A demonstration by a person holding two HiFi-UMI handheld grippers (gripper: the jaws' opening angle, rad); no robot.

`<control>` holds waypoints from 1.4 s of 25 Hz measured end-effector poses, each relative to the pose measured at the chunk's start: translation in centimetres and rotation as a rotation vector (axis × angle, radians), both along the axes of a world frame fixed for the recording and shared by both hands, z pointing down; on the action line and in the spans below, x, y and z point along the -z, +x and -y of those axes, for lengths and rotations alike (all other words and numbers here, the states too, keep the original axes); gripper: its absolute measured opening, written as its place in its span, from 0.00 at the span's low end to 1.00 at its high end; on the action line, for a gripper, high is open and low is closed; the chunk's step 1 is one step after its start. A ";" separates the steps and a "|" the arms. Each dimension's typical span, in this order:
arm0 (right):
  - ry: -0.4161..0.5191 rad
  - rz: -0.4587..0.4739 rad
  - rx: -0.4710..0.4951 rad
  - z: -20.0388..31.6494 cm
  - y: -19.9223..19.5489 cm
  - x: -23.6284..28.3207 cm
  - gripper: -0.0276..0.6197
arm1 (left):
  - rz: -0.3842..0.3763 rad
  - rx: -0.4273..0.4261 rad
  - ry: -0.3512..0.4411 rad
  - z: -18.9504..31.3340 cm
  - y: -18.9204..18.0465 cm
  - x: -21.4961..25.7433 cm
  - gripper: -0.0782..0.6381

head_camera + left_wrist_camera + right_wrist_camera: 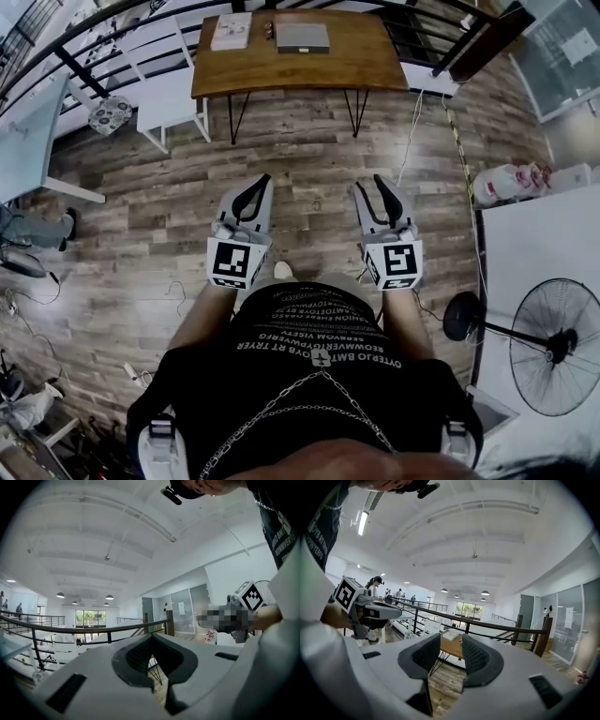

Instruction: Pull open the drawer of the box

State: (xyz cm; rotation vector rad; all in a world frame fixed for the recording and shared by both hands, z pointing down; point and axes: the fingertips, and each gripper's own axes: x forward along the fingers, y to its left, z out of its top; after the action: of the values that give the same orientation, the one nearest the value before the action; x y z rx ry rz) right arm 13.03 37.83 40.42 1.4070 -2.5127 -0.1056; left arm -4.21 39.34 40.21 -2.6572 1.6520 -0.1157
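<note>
While standing well back from the wooden surface (281,70), holds left tool (259,180) and right tool (370,183) side by side at waist level, aimed forward at it, not touching each other. Looks like a carry or ready pose, with nothing reached and nothing touched.

Reads left tool as clenched on nothing, shut at the pad tips. Reads right tool as released, parted and empty, with only wooden floor (309,150) and the surface showing through the gap. Possibly has the right one set ready for a handle, but that is a guess.

Finds grey box (302,37) lying flat on the far part of the surface, well apart from both tools; takes it for the task's box. Can't make out a drawer front or handle at this range, nor whether the drawer is shut or open. Sees no contents.

Notes white flat item (231,31) near the box on its left, and small dark bits (269,30) between the two.

Judges task not begun: needs an approach first, then lining up a tool with the drawer front.

Also in view: white chair (173,98) left of the surface, standing fan (553,347) at right.
</note>
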 end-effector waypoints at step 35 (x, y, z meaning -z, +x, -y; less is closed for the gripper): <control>-0.065 -0.010 -0.015 7.9 2.0 -2.7 0.25 | 0.026 0.028 -0.062 6.2 0.6 -2.7 0.12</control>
State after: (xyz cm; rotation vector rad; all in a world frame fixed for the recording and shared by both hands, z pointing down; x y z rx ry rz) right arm 15.03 29.89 43.08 1.3967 -2.4741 -0.0280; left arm -3.62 33.10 42.93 -2.6652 1.7058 -0.2041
